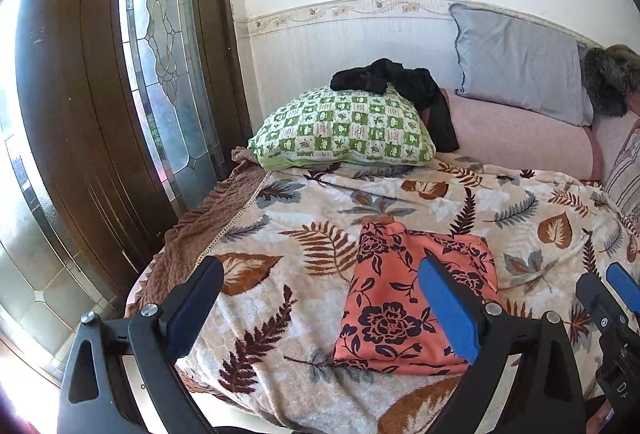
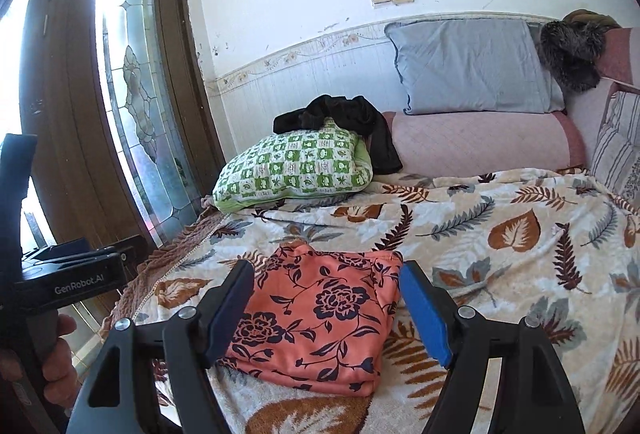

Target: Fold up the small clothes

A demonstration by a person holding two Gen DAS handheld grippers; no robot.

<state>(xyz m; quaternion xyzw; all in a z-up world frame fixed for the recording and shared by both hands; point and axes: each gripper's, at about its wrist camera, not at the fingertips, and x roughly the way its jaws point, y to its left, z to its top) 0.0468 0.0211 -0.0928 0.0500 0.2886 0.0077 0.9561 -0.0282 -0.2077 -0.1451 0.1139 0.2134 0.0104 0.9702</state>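
A folded orange cloth with dark flower print (image 1: 404, 298) (image 2: 316, 318) lies flat on the leaf-patterned blanket (image 1: 304, 218) (image 2: 500, 246) near the bed's front edge. My left gripper (image 1: 320, 298) is open and empty, held above the blanket just left of the cloth, its right finger over the cloth. My right gripper (image 2: 326, 306) is open and empty, its fingers straddling the cloth from above. The right gripper's fingers (image 1: 622, 284) also show at the right edge of the left wrist view. A crumpled black garment (image 1: 400, 85) (image 2: 344, 121) lies on the green checked pillow.
A green checked pillow (image 1: 344, 133) (image 2: 296, 165), a grey pillow (image 1: 520, 65) (image 2: 472, 65) and a pink bolster (image 1: 520, 137) (image 2: 480, 141) lie at the head of the bed. A wooden glass-panelled door (image 1: 100, 93) (image 2: 132, 93) stands left. The bed edge (image 1: 180, 242) drops off left.
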